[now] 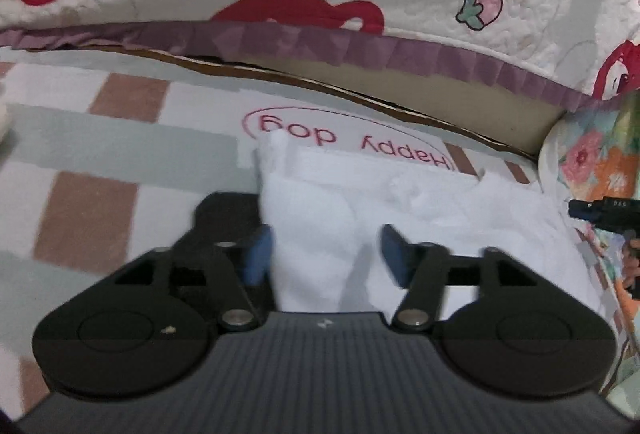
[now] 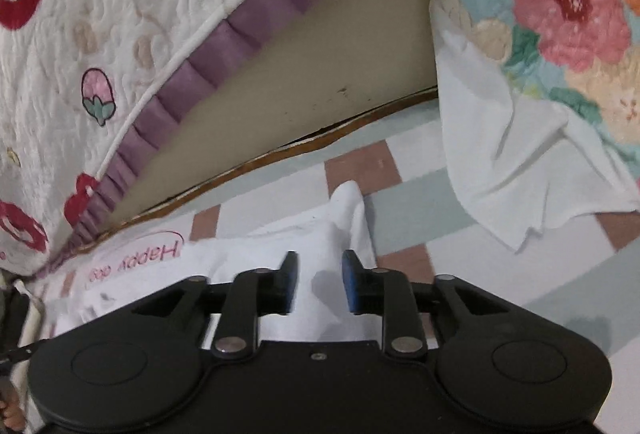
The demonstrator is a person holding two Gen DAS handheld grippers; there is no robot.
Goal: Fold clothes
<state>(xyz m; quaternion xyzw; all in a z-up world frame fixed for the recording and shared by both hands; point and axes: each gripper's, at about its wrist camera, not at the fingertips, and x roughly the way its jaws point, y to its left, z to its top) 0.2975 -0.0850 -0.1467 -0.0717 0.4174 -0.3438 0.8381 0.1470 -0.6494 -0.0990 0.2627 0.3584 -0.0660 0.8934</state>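
Left wrist view looks down at a white garment [image 1: 400, 202] lying bunched on a checked mat [image 1: 100, 202], with a "Happy dog" print [image 1: 348, 138] showing just beyond its far edge. The garment lies directly ahead of and under the left claw [image 1: 326, 254], its long axis running across the view toward the right, where the tip of the other tool [image 1: 596, 212] shows near its far end. The left claw stands wide; a raised fold of cloth sits between its blue pads [image 1: 394, 254], close against the left pad and apart from the right one, so it does not look pinched.

From the right wrist, the same garment reaches away from the right claw [image 2: 320, 282] and tapers to a point [image 2: 348, 194] on the mat. This claw is only partly open, narrower than the left, with cloth in the gap; the pads do not appear to press it. A second white cloth [image 2: 512, 162] hangs from a floral cover [image 2: 568, 6] off to the right, well apart from the garment. A quilt [image 2: 60, 74] with a purple frill [image 2: 224, 46] drapes behind.

Each claw sits at its own end of the garment, so neither is clearly nearer. The next move likely depends on both closing on the ends and carrying them across the long axis.
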